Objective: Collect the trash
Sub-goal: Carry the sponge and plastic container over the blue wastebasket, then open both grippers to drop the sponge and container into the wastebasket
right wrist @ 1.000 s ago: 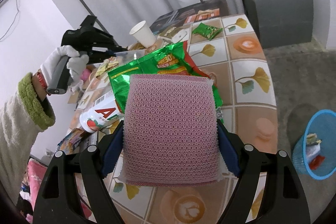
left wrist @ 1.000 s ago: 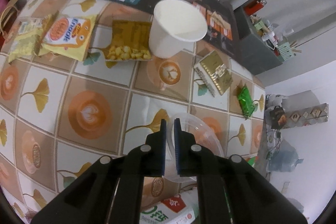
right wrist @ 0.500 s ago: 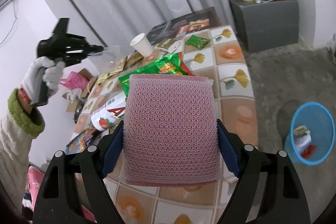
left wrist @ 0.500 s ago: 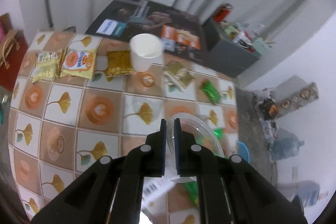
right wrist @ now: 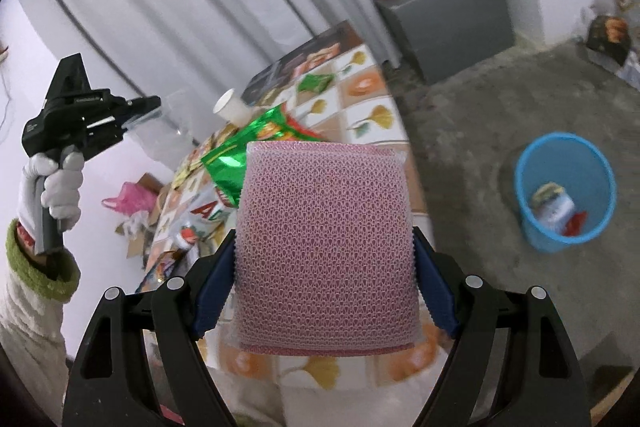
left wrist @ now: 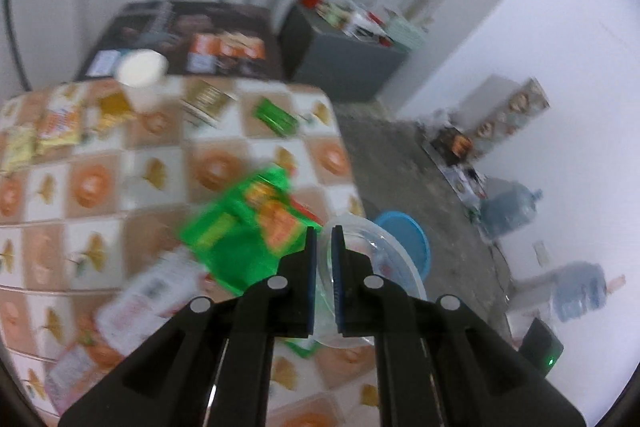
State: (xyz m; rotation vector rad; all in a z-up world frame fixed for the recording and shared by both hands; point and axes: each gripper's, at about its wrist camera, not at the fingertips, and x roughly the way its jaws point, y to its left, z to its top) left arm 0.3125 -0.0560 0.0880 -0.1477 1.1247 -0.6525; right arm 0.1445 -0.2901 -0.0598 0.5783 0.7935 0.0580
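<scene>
Left gripper (left wrist: pixel 324 267) was pinched nearly shut on the rim of a clear plastic cup (left wrist: pixel 372 279), lower centre of the left wrist view. Right gripper (right wrist: pixel 324 259) held wide, pads pressed on both sides of a packaged pink sponge (right wrist: pixel 326 247), filling centre frame.

Change vs a second earlier: the left view went from looking straight down on the table's (left wrist: pixel 132 155) tiles to hanging over its right edge, with floor and the blue bin (left wrist: pixel 404 239) showing just behind the cup. The right view swung too; the bin (right wrist: pixel 566 191) sat larger at right, a few items already inside. Both grips unchanged.

My read: both loads were in transit to the bin, drop not yet done.

Left on the table: green snack bag (left wrist: pixel 248 227), paper cup (left wrist: pixel 142 75), yellow packets (left wrist: pixel 56 123) upper left, small green wrapper (left wrist: pixel 276 117).

Text: now-frames too blurred in the left view. In the right view, a red "A" on a white pack (right wrist: pixel 208 213) below the green bag; rest unreadable.
</scene>
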